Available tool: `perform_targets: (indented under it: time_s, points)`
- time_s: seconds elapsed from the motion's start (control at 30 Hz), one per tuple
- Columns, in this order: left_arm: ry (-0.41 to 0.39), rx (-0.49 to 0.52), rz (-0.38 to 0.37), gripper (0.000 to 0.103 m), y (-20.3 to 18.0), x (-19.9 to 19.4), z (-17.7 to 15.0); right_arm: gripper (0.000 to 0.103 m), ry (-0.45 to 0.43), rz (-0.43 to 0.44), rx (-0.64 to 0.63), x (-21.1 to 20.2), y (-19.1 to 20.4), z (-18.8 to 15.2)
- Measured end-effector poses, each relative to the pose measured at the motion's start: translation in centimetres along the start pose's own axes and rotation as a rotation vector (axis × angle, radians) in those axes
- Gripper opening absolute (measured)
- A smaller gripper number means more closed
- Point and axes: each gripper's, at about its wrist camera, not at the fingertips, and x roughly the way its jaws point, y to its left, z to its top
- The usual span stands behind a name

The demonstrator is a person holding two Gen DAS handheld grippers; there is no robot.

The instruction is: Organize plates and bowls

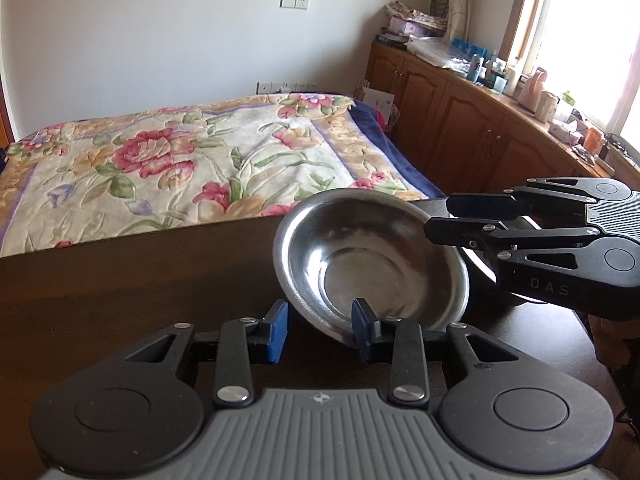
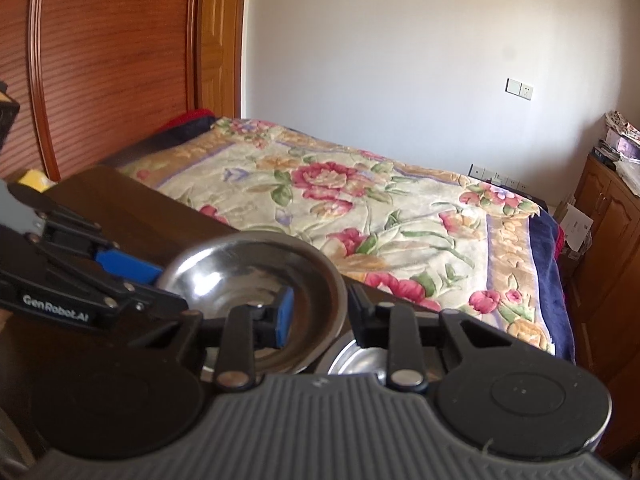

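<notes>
While tilted over my dark wooden table point(image 1: 120, 300), round steel bowl point(image 1: 372, 260): R gripper point(image 2: 320, 312) clamps rim at 3 o'clock; L gripper point(image 1: 320, 326) jaws apart.

Tilted steel bowl point(image 1: 372, 256) above another bowl point(image 2: 360, 360)

Daylight poured from the window point(image 1: 592, 40) at two o'clock, blown out white. Fisheye bending curved the edges, and the bowl point(image 1: 368, 256) carried soft glare.
</notes>
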Motion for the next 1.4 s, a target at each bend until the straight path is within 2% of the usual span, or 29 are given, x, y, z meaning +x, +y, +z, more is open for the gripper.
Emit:
perform_targets:
  time_s: [0.2,0.43,0.8,1.1,1.4]
  points:
    - [0.017,-0.004,0.013,0.032,0.4,0.3,-0.2,0.031,0.031,-0.005,-0.032,0.9,0.6,0.3]
    - [0.024,-0.018,0.024,0.020,1.1,0.6,-0.4,0.027,0.079,-0.009,-0.096,2.0,1.8,0.8]
    - [0.014,-0.037,0.022,0.015,2.0,0.2,-0.7,0.022,0.134,0.042,-0.111,2.6,3.2,0.7]
    - [-0.046,-0.038,0.005,0.008,1.5,-2.9,-0.3,0.015,0.064,0.083,0.012,-0.3,2.1,1.1]
    - [-0.123,0.004,-0.015,0.008,-0.6,-6.9,-0.4,0.015,-0.017,0.039,0.020,-4.4,2.2,1.3]
